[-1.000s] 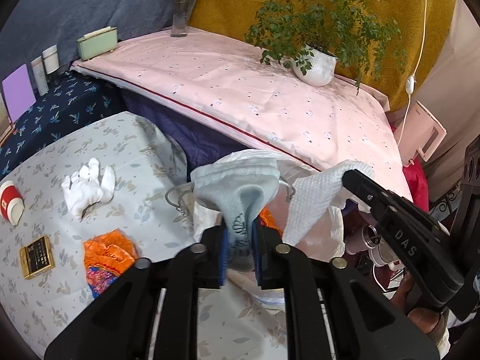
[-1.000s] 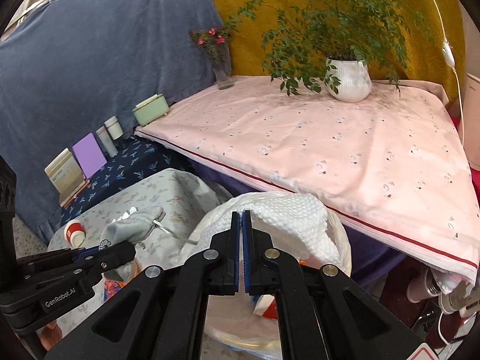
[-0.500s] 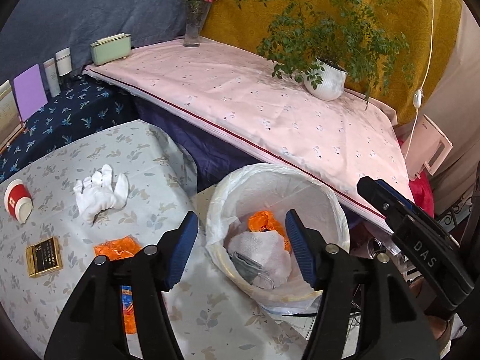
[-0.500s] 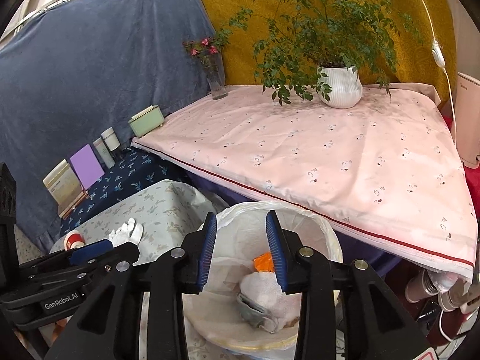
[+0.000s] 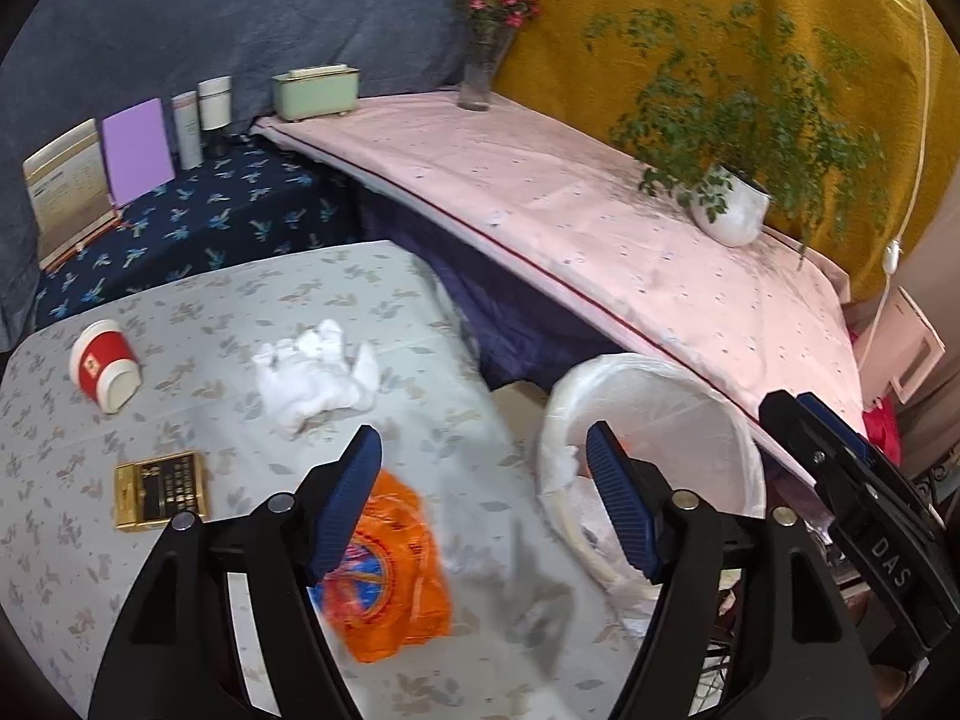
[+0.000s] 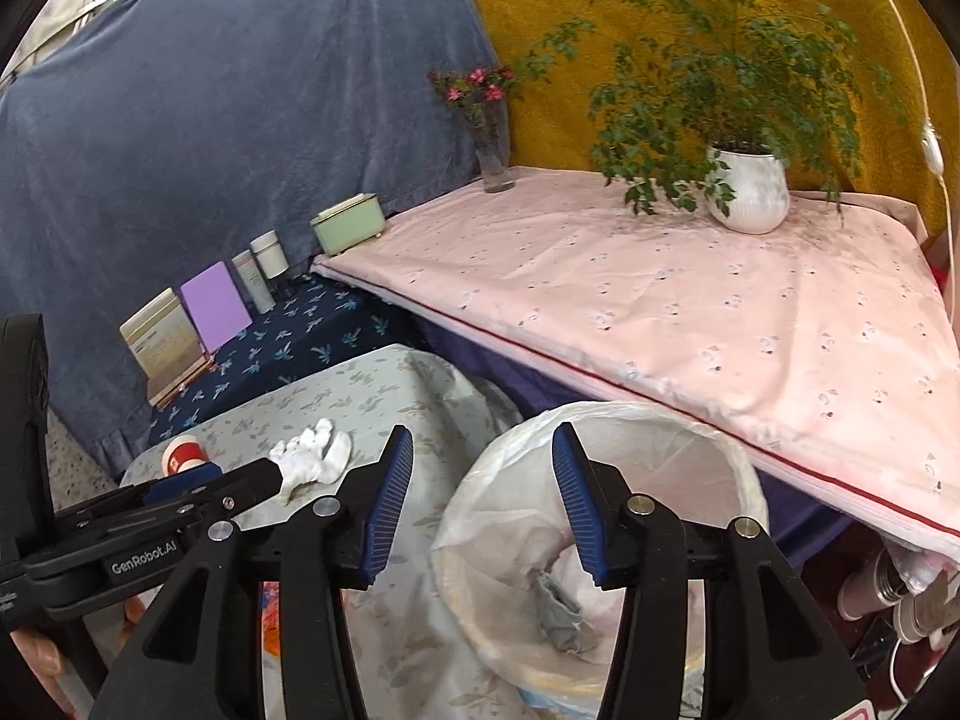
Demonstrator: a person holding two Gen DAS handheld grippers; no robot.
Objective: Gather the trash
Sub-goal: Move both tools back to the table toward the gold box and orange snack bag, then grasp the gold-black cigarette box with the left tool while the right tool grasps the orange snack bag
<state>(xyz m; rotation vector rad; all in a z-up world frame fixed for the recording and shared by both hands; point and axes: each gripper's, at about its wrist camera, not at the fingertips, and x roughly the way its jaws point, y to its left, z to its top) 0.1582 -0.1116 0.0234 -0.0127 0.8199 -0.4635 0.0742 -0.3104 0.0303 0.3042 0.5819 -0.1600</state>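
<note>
A white-lined trash bin stands off the table's right edge; it also shows in the right wrist view, with a grey sock and white paper inside. On the floral table lie an orange wrapper, a white glove, a tipped red paper cup and a gold box. My left gripper is open and empty above the table edge. My right gripper is open and empty over the bin's left rim.
A pink-covered bed runs behind the bin, with a potted plant, a flower vase and a green box. Books and jars stand on a dark blue surface at the back left.
Both grippers opened and dropped the grey sock and the white paper into the bin. Both then drew back and swung left, toward the table.
</note>
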